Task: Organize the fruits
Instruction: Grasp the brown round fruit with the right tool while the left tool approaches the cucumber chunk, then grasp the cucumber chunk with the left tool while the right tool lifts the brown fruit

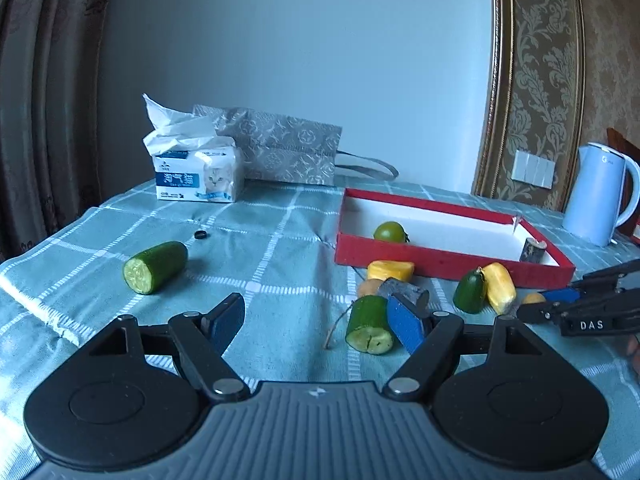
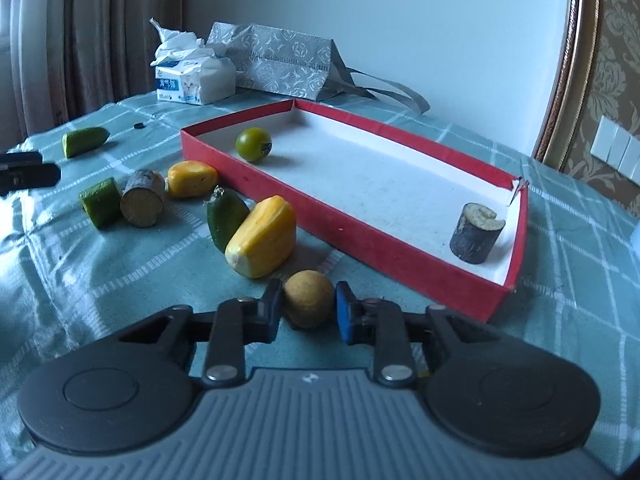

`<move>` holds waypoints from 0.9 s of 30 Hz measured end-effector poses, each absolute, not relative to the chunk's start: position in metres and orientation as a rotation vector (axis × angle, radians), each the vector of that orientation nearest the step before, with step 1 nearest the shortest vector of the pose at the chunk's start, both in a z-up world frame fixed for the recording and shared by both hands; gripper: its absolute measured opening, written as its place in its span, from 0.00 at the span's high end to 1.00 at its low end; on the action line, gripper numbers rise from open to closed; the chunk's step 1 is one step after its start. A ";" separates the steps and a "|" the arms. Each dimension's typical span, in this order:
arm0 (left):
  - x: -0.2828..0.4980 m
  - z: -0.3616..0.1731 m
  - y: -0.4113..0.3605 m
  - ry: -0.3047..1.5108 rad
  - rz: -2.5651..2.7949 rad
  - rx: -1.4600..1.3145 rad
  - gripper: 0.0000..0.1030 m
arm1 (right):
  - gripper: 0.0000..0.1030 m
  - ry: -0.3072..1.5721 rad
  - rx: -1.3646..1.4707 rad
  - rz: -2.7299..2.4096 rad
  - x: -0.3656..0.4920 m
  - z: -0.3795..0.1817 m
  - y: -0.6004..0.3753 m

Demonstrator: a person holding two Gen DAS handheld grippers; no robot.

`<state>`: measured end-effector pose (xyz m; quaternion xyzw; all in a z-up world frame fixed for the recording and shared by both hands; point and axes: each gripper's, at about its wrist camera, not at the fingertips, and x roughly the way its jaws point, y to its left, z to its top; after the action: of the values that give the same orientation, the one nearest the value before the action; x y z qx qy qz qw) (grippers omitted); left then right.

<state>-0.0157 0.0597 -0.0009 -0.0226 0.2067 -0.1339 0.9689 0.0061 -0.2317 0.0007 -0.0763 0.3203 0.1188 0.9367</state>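
- On the counter, a shallow red cardboard tray with white floor [image 2: 344, 232] lies at one o'clock from the right gripper [image 2: 306, 312].
- Its jaws grip a small round tan fruit [image 2: 309, 300], just beside the tray's near wall.
- Left gripper [image 1: 320, 320] is farther, its jaws open, a cut green cucumber stub [image 1: 368, 326] at three o'clock.

A teal tablecloth [image 2: 100, 280] with a white grid pattern covers the tabletop. A shallow box [image 2: 360, 236] is red outside and white inside, holding a green tomato [image 2: 253, 144] and a dark grey-barked stub [image 2: 476, 236]. Beside it lie yellow pieces [image 2: 262, 242], dark green cucumber chunks [image 1: 157, 266] (pale green at the cut) and a tan round fruit [image 2: 309, 304]. The tongs [image 2: 308, 312] are black with blue pads.
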 end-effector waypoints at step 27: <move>0.031 -0.014 0.011 0.632 -0.361 0.093 0.60 | 0.75 0.510 -0.002 0.158 -0.019 0.025 -0.261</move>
<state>0.0308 0.0105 -0.0142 0.0455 0.3089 -0.1766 0.9335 -0.0193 -0.2608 0.0246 -0.0012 0.2522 0.0782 0.9645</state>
